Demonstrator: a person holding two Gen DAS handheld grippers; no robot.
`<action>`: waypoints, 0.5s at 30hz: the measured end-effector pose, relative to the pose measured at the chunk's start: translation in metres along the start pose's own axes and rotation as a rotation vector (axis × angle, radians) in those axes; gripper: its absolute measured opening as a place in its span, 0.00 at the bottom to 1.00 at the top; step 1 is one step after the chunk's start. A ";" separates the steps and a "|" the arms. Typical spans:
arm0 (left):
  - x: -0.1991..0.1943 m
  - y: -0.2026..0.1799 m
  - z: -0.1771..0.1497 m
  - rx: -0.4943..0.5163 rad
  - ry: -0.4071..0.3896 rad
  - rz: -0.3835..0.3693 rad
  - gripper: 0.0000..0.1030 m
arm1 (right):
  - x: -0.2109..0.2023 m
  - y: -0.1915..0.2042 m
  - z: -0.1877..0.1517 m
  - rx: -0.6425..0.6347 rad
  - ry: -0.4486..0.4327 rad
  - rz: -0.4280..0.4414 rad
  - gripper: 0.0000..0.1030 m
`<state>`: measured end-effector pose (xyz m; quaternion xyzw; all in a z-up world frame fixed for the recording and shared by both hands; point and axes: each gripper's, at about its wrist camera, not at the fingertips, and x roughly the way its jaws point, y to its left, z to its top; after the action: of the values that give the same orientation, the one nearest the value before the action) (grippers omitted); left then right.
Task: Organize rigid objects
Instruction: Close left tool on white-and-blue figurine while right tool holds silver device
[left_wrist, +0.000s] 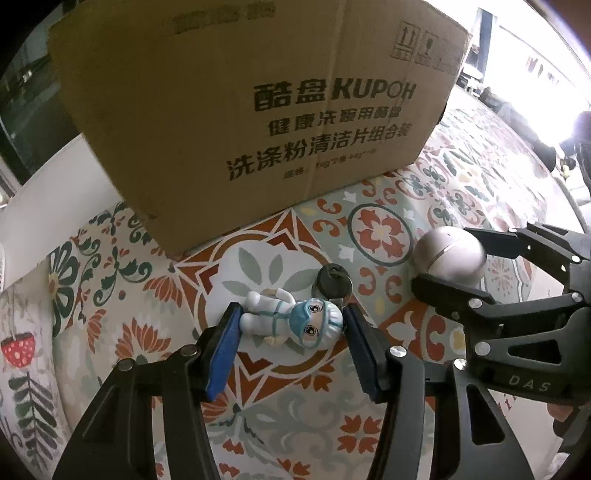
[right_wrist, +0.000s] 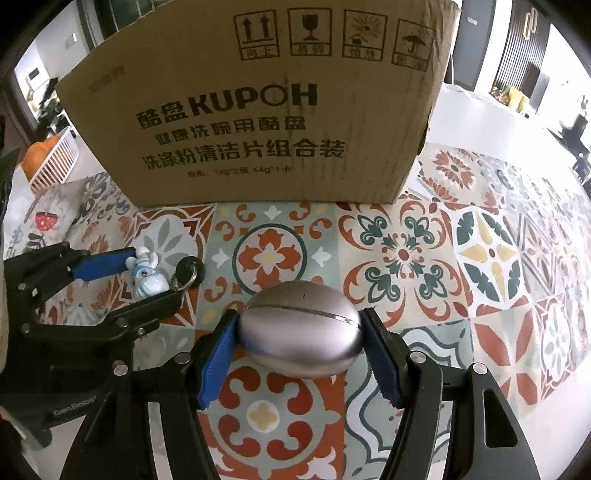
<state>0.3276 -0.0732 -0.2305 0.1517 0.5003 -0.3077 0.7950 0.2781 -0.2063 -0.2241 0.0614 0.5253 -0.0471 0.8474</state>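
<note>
Early stage: left gripper (left_wrist: 291, 325) bracketing figurine keychain (left_wrist: 295, 319), right gripper (right_wrist: 299, 332) pinching metal egg (right_wrist: 300, 328); both on table, cardboard box (right_wrist: 258, 122) at twelve o'clock.

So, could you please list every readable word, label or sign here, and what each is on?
"酷盘 KUPOH": box front.
"健康洗碗用酷盘": box, second line.
"洗涤粉清洁片组合装": box, third line.
"1kg*2瓶 44g*1": box, small print, partly blurred.
Four handling signs along the box top: captions too blurred to read.
"DAS": right gripper.
"GenRobo": left gripper, its end cut off.
</note>
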 end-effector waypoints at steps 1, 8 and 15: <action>-0.003 0.002 -0.002 -0.013 -0.004 0.006 0.53 | -0.001 -0.001 0.000 -0.003 -0.001 -0.001 0.64; -0.020 0.011 -0.015 -0.124 -0.025 0.053 0.53 | -0.011 0.021 -0.006 -0.003 -0.009 0.002 0.64; -0.048 0.010 -0.025 -0.202 -0.068 0.093 0.53 | -0.031 0.016 -0.004 0.015 -0.035 -0.003 0.64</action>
<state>0.3015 -0.0361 -0.1993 0.0833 0.4937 -0.2235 0.8363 0.2635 -0.1897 -0.1975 0.0660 0.5101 -0.0532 0.8559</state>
